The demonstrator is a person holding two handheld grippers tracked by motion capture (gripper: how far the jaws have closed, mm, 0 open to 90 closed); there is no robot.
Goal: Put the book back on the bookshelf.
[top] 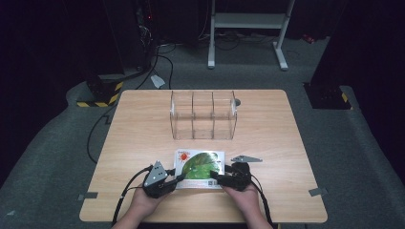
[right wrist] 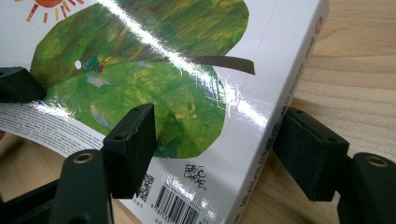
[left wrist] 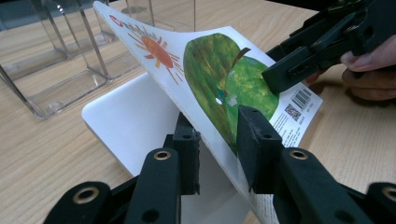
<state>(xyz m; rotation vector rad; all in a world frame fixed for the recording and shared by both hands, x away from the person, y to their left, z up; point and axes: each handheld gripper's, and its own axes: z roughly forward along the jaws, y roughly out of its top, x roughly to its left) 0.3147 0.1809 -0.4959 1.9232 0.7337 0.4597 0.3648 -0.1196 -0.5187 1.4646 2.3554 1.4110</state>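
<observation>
A picture book [top: 200, 164] with a green leaf and an orange sun on its cover lies near the table's front edge. My left gripper [left wrist: 219, 149] is shut on the front cover [left wrist: 210, 65], one pad under it and one on top. The cover stands lifted at a slant above a white page [left wrist: 135, 121]. My right gripper [right wrist: 215, 144] is open and straddles the spine corner [right wrist: 275, 116]: one jaw rests over the cover, the other sits beside the spine on the wood. In the high view the left gripper [top: 180, 177] and right gripper [top: 215, 175] flank the book's near edge.
A clear plastic organizer [top: 203, 114] with three compartments stands upright behind the book, near the table's middle; it also appears as a clear box [left wrist: 60, 60] in the left gripper view. A grey three-cornered plate [top: 246, 158] lies right of the book. Bare wood [top: 138, 138] surrounds them.
</observation>
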